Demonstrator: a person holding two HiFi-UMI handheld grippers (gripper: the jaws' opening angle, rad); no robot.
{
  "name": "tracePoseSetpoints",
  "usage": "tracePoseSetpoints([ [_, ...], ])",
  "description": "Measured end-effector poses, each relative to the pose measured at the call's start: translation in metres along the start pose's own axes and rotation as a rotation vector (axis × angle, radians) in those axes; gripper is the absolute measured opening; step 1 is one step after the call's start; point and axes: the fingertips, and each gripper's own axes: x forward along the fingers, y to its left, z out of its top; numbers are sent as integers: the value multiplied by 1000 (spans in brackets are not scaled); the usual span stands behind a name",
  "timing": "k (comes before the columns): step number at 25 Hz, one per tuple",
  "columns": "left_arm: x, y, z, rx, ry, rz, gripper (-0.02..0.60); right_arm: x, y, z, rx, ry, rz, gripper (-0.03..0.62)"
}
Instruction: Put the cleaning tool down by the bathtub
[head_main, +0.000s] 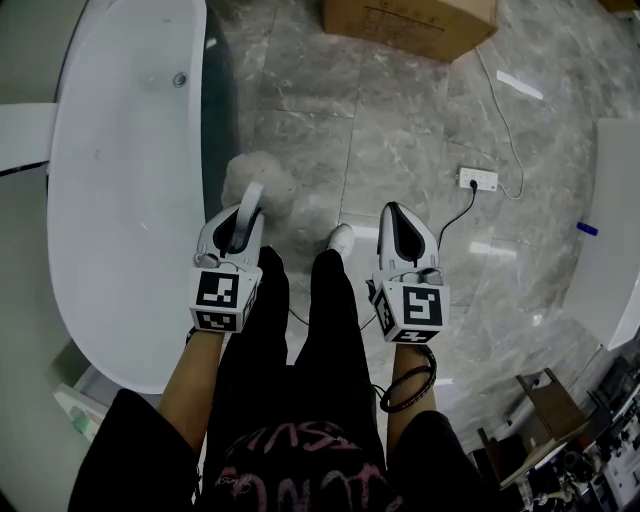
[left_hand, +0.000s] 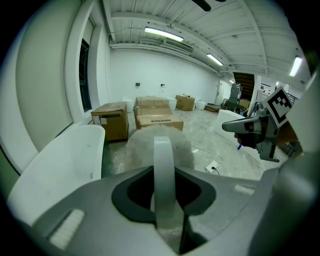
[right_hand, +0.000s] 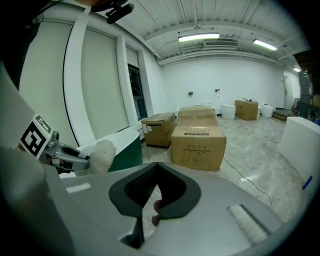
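Floor (head_main: 400, 120): glossy grey marble-pattern tiles, filling the centre and upper right of the head view. A white bathtub (head_main: 120, 180) stands on it along the left side. A cardboard box (head_main: 410, 20) sits at top centre. A white power strip (head_main: 478, 180) lies right of centre, with a white cable (head_main: 503, 110) running toward the upper edge. One white shoe (head_main: 341, 238) stands at frame centre.

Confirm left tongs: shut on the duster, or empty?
Shut on the duster: its white handle sits clamped between the left tongs.
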Motion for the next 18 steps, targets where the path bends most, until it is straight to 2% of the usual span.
tracePoseSetpoints([
  [8, 43, 5, -37, 12, 37, -5, 83, 28, -9, -49, 15, 56, 5, 23],
  [18, 114, 8, -102, 13, 113, -12, 83, 77, -28, -116, 39, 120, 12, 23],
])
